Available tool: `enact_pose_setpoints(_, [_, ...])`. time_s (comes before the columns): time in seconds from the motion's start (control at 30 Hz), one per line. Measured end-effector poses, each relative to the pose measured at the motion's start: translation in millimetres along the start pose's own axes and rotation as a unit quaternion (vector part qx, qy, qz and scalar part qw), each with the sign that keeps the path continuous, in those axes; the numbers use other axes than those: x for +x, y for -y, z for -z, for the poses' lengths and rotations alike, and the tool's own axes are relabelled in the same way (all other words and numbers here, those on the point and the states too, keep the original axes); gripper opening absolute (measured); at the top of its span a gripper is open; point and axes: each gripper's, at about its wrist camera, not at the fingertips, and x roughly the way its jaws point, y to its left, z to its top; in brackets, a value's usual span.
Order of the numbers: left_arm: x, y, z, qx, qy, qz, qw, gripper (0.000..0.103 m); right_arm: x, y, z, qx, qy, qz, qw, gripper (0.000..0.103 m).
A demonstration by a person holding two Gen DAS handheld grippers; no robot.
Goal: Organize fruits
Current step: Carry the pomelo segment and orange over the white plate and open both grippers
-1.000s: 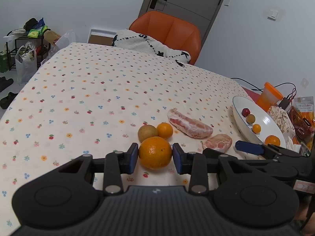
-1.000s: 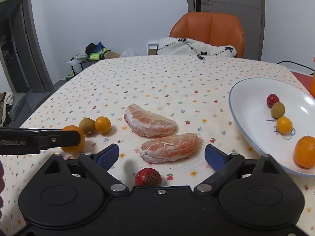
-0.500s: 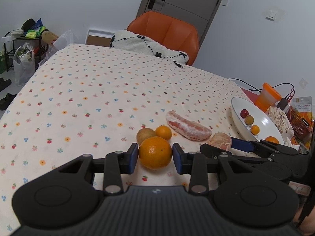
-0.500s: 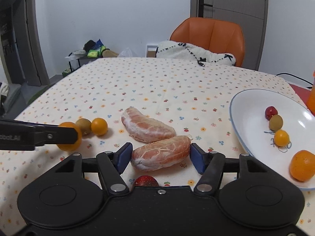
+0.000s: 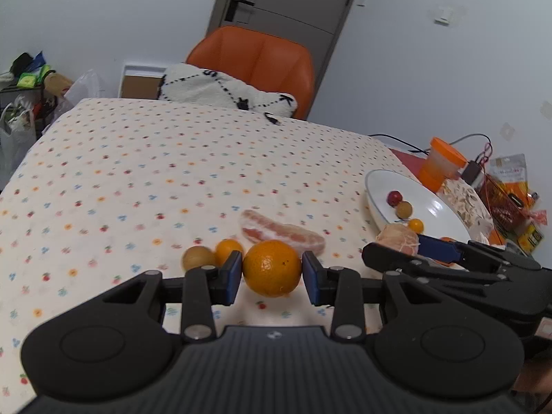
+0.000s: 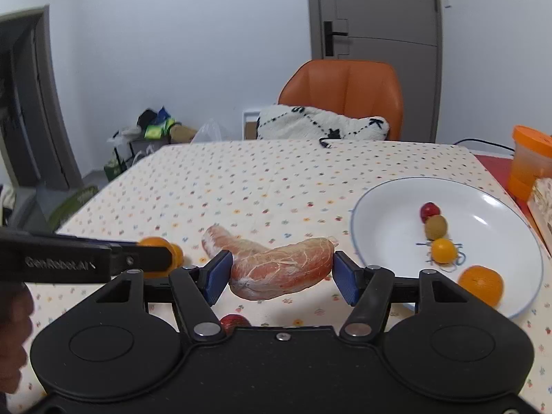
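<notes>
My left gripper [image 5: 272, 272] is shut on a large orange [image 5: 272, 268], held just above the dotted tablecloth. Behind it lie a brown round fruit [image 5: 197, 257], a small orange [image 5: 227, 248] and a peeled pomelo segment [image 5: 283, 233]. My right gripper [image 6: 281, 272] is shut on a second pomelo segment [image 6: 283, 269], raised off the cloth left of the white plate [image 6: 390, 207]. In the plate sit a red fruit [image 6: 430, 211], a brown fruit [image 6: 435, 226], a small orange [image 6: 443, 250] and a bigger orange [image 6: 480, 284]. A red fruit [image 6: 234, 321] lies partly hidden under the right gripper.
An orange cup [image 5: 443, 165] and snack packets [image 5: 510, 186] crowd the table's right end behind the plate. An orange chair [image 6: 345, 93] with a white cushion [image 6: 321, 126] stands at the far edge. A hand [image 6: 13, 314] shows at the left.
The right gripper went from open around the pomelo segment to shut on it and raised it. The left gripper has risen slightly, still gripping the large orange.
</notes>
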Motion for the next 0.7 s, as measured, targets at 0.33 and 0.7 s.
enact_pose_setpoints(0.33, [3.1, 31.0, -6.8, 0.029, 0.006, 0.018, 0.9994, 0.036, -20.8, 28.7, 3.8, 0.018, 0.018, 0.033, 0.999, 0.061])
enact_pose_setpoints(0.7, [15.5, 61.9, -9.1, 0.054, 0.003, 0.034, 0.998, 0.036, -36.2, 53.5, 6.0, 0.037, 0.03, 0.055, 0.997, 0.061])
